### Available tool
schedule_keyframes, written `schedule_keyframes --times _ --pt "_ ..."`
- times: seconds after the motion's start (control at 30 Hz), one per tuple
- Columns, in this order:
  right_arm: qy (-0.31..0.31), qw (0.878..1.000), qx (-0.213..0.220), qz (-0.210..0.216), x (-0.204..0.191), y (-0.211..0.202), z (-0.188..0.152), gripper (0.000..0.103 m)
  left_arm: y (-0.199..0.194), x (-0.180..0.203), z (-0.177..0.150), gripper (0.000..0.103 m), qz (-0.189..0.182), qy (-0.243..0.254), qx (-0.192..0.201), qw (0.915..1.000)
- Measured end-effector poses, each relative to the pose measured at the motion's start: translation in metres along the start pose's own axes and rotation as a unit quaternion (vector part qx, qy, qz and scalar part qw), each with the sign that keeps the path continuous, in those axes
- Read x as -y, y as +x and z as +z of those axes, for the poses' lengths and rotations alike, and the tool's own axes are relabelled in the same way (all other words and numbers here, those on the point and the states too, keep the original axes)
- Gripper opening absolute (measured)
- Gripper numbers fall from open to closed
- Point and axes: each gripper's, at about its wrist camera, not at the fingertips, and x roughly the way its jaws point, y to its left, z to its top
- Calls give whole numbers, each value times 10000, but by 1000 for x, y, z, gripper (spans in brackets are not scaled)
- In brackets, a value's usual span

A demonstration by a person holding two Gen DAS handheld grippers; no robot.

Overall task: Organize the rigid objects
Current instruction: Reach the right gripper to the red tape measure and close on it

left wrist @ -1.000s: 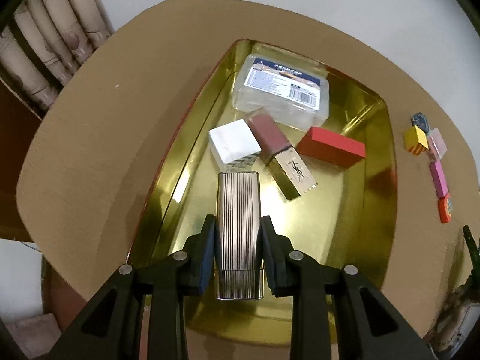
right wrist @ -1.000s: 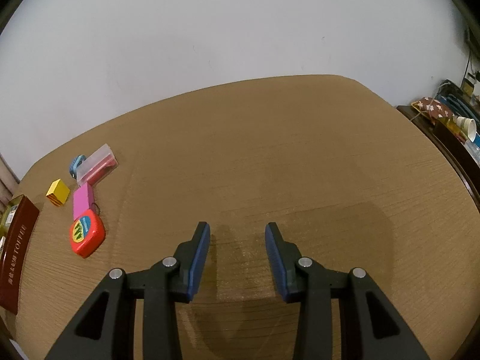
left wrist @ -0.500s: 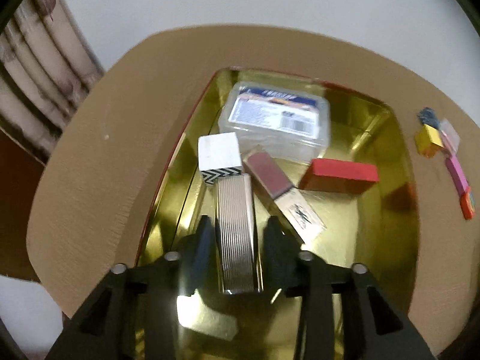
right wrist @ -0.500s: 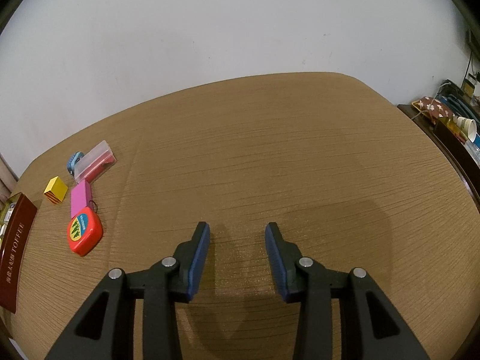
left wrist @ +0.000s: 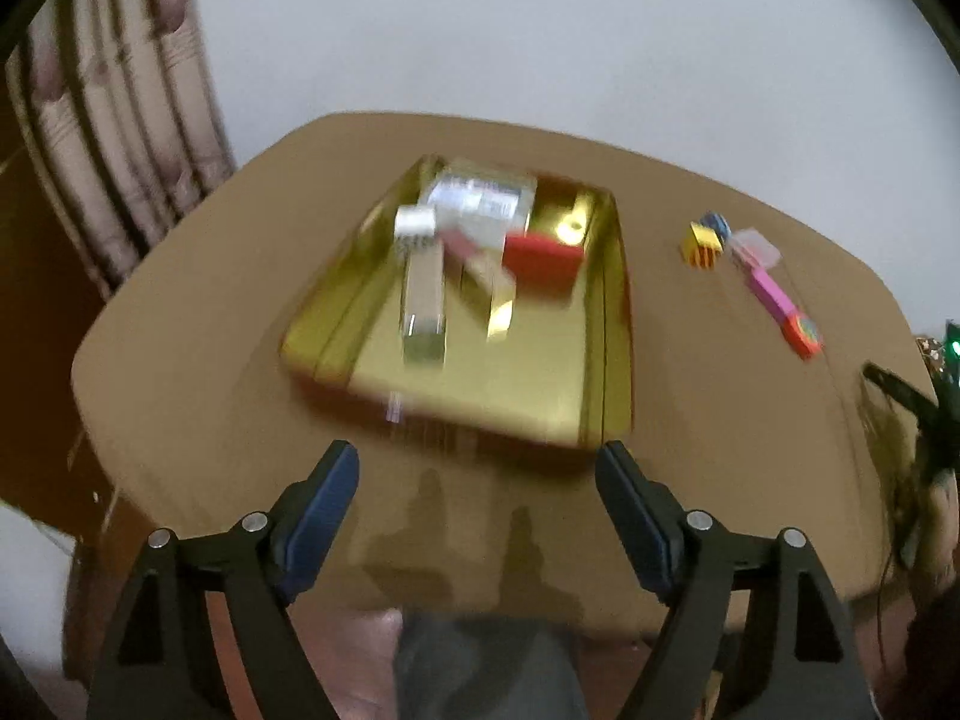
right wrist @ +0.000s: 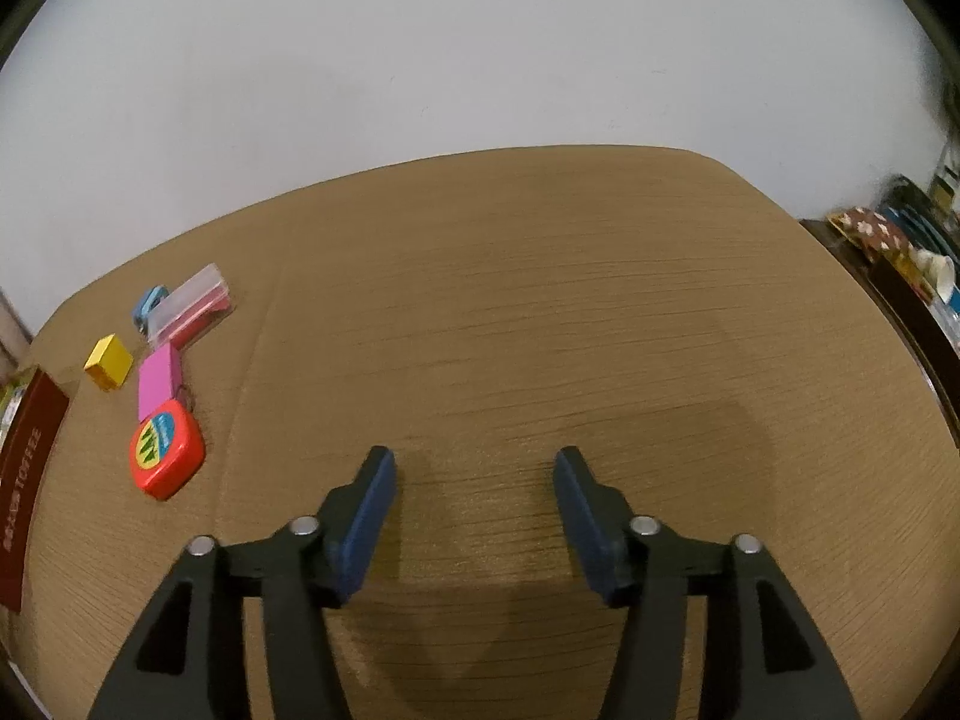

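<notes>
In the blurred left wrist view a gold tray (left wrist: 606, 324) holds a ribbed silver case (left wrist: 425, 306), a white box (left wrist: 414, 222), a clear plastic box (left wrist: 480, 198), a red block (left wrist: 540, 258) and a brown and gold box (left wrist: 486, 282). My left gripper (left wrist: 477, 468) is open and empty, pulled back over the table's near edge. My right gripper (right wrist: 474, 474) is open and empty above bare table. A red tape measure (right wrist: 165, 453), pink block (right wrist: 157, 381), yellow cube (right wrist: 108, 361), clear case (right wrist: 189, 309) and small blue item (right wrist: 149, 303) lie to its left.
The same loose items (left wrist: 774, 294) lie right of the tray in the left wrist view. The tray's dark red outer wall (right wrist: 24, 480) shows at the right wrist view's left edge. A curtain (left wrist: 102, 138) hangs at left. A cluttered side surface (right wrist: 900, 258) stands at right.
My left gripper let go of the ribbed silver case in the tray, opened wide and pulled back toward the table's near edge. My right gripper opened a little wider.
</notes>
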Motion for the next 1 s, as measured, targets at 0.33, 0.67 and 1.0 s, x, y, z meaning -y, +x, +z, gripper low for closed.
schedule_keyframes --times 0.33,0.67,1.0 --pt "-1272 9855 -455 1026 -75 -8 6 65 14 -35 -71 80 309 -533 -355 9975" --pt "-2095 9688 -770 1077 -133 17 20 65 42 -49 -83 80 413 -908 -651 9929" --pt "-2307 9622 -965 1082 -140 27 15 48 51 -38 -88 80 400 -642 -867 9934"
